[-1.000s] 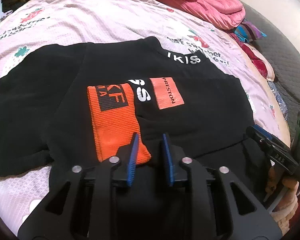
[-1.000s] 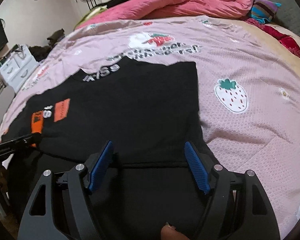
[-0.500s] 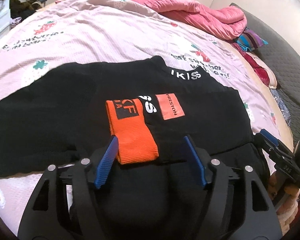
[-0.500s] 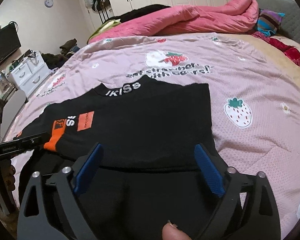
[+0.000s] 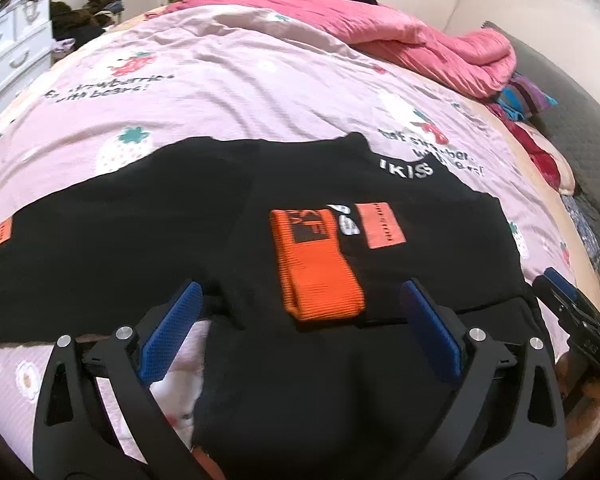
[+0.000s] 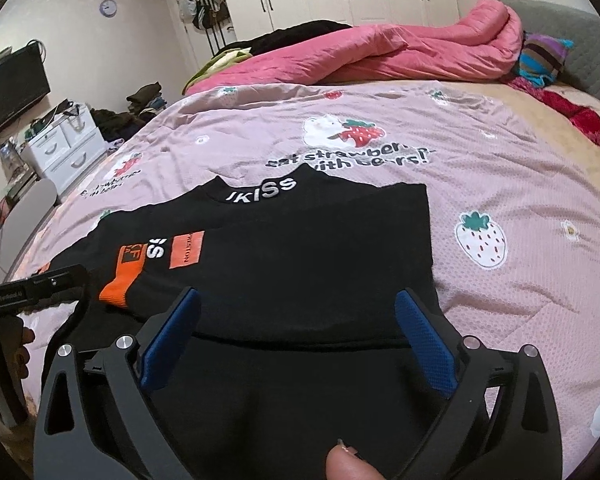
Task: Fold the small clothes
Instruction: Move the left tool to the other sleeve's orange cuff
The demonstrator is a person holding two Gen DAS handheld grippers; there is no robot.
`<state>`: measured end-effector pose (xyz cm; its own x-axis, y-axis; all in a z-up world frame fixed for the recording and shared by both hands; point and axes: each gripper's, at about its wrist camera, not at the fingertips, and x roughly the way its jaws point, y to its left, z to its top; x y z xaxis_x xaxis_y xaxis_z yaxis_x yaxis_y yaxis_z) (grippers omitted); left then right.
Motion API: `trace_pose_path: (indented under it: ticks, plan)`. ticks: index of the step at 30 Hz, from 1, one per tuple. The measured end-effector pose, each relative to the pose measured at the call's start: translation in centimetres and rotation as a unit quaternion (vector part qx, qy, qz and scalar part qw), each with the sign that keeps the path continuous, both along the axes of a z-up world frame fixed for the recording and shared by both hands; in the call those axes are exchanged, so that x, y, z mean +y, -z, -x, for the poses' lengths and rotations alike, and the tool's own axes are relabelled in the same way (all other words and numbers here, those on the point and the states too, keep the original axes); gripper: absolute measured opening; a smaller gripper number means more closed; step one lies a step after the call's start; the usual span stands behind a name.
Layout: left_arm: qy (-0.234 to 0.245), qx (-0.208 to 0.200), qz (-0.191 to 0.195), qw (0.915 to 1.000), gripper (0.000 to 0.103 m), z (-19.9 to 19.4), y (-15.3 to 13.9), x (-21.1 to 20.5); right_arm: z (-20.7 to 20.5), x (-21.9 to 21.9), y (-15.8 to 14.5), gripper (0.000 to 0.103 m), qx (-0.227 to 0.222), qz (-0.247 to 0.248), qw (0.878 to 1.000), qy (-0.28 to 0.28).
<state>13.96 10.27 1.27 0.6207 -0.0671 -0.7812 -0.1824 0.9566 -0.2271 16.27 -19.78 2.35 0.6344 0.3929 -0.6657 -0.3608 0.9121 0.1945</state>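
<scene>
A black top [image 6: 300,256] lies spread on the bed [image 6: 500,184], its near part folded over itself. White letters at its collar [image 6: 266,192] read "IKISS". On its front an orange patch [image 6: 186,250] carries dark lettering that looks like "PRESTON", though it is too small to be sure; beside it stand white letters "SS". An orange ribbed cuff [image 5: 314,268] lies folded across the top, with a black square marked by orange letters, of which only "KF" can be made out. A further orange patch [image 5: 0,234] shows at the far left of the garment; its writing is blurred.

The pink bedsheet [image 5: 228,92] is printed with strawberries and bears and the line "eat strawberries with bears!".

The left gripper [image 5: 300,330] hovers over the near edge of the top, its blue fingers [image 5: 170,338] spread wide with nothing between them. The right gripper [image 6: 298,340] is likewise wide apart over the near fold of the top, gripping nothing.

A pink quilt [image 6: 400,54] is bunched at the far side of the bed. A white drawer chest [image 6: 64,148] stands far left, its drawers closed, with clutter on top that cannot be identified.
</scene>
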Motion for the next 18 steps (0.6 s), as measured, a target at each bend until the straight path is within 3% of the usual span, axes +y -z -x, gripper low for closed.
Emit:
trace_pose_path:
  ticks: [18]
  plan:
    - [-0.07, -0.031, -0.014, 0.9969, 0.094, 3.7, -1.9, 4.4, 2.1, 4.7, -1.9, 0.099, -0.018, 0.004, 0.999, -0.047]
